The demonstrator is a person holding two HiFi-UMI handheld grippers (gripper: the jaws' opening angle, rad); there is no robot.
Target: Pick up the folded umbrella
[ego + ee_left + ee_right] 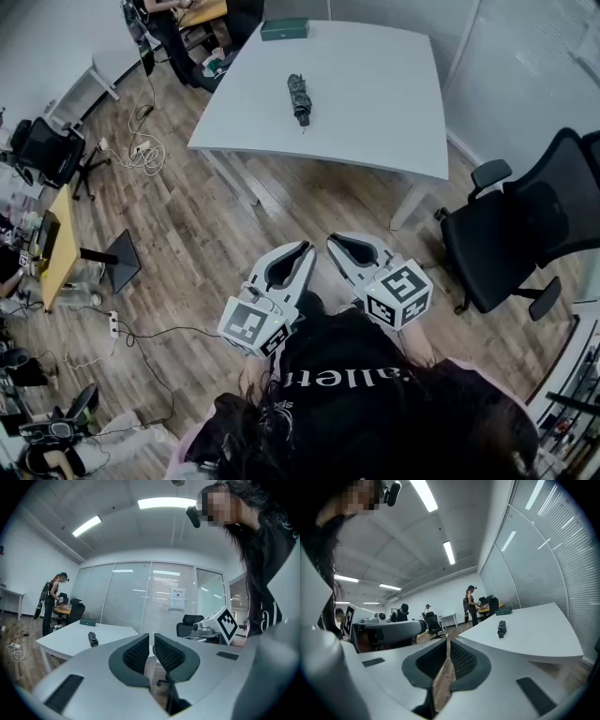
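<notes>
The folded umbrella, dark and short, lies on the white table well ahead of me. It also shows small in the left gripper view as the umbrella and in the right gripper view as the umbrella. My left gripper and right gripper are held side by side close to my body, over the wooden floor and far short of the table. The left gripper has its jaws together with nothing between them. The right gripper is shut and empty too.
A green box sits at the table's far edge. A black office chair stands to the right. Cables lie on the floor at the left, near a yellow desk. A person stands beyond the table.
</notes>
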